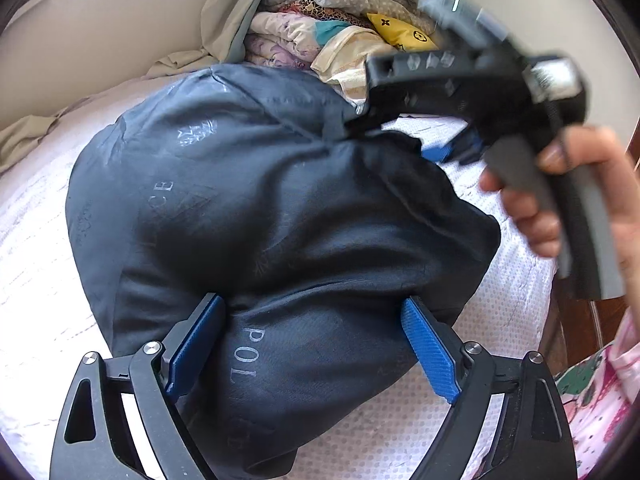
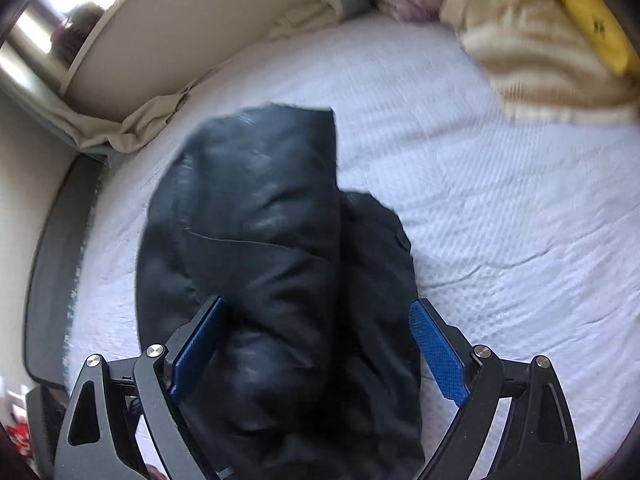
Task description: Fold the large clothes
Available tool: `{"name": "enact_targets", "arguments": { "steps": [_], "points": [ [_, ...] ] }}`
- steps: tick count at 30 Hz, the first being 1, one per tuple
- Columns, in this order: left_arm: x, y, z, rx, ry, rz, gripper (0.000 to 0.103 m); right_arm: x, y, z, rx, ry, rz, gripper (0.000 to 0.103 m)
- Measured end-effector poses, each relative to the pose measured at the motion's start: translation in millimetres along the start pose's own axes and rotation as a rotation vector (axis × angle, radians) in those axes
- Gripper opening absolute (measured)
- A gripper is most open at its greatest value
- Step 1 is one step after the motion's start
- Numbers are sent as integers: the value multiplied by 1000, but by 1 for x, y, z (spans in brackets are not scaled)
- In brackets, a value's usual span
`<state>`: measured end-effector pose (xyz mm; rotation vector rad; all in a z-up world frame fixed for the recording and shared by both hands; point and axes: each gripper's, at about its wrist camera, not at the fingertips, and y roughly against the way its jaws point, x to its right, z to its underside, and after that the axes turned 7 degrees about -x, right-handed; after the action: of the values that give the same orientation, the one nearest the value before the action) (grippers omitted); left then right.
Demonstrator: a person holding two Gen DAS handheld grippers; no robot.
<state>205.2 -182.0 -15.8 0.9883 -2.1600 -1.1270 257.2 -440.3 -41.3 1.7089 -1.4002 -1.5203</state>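
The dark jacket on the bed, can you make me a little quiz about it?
1. True or false: the dark jacket lies on a white mattress.
2. What sits at the far end of the bed? A) a stack of folded blankets B) a laptop C) a dog
3. Fill in: the left gripper has its blue pads spread ____ around the jacket.

Key: 1 true; 2 A; 3 open
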Motion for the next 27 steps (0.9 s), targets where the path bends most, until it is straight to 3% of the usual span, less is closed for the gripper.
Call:
{"name": "enact_targets", "arguments": {
  "steps": [5, 7, 9, 12, 18, 20, 24, 27],
  "points": [
    [-12, 4, -6, 2, 70, 77, 98, 40, -42, -7, -120, -91, -196, 98],
    [-18, 6, -8, 13, 102, 121, 100, 60, -61, -6, -168, -159, -322, 101],
    [-24, 11, -10, 20, 124, 160, 100, 68, -67, -7, -177, -171, -373, 102],
    [-36, 28, -16, 25, 178, 199, 100, 66, -67, -7, -181, -155, -364, 102],
    [-97, 81, -24, 135, 351, 201, 102, 59, -69, -7, -185, -142, -351, 102],
    [-121, 81, -28, 103, 404, 187, 102, 58, -70, -7, -189, -141, -350, 102],
    [-158, 48, -25, -39, 486, 197, 102, 57, -71, -6, -189, -143, -354, 102],
    [-172, 16, -13, -97, 561, 294, 102, 55, -73, -9, -190, -143, -360, 102]
  ]
}}
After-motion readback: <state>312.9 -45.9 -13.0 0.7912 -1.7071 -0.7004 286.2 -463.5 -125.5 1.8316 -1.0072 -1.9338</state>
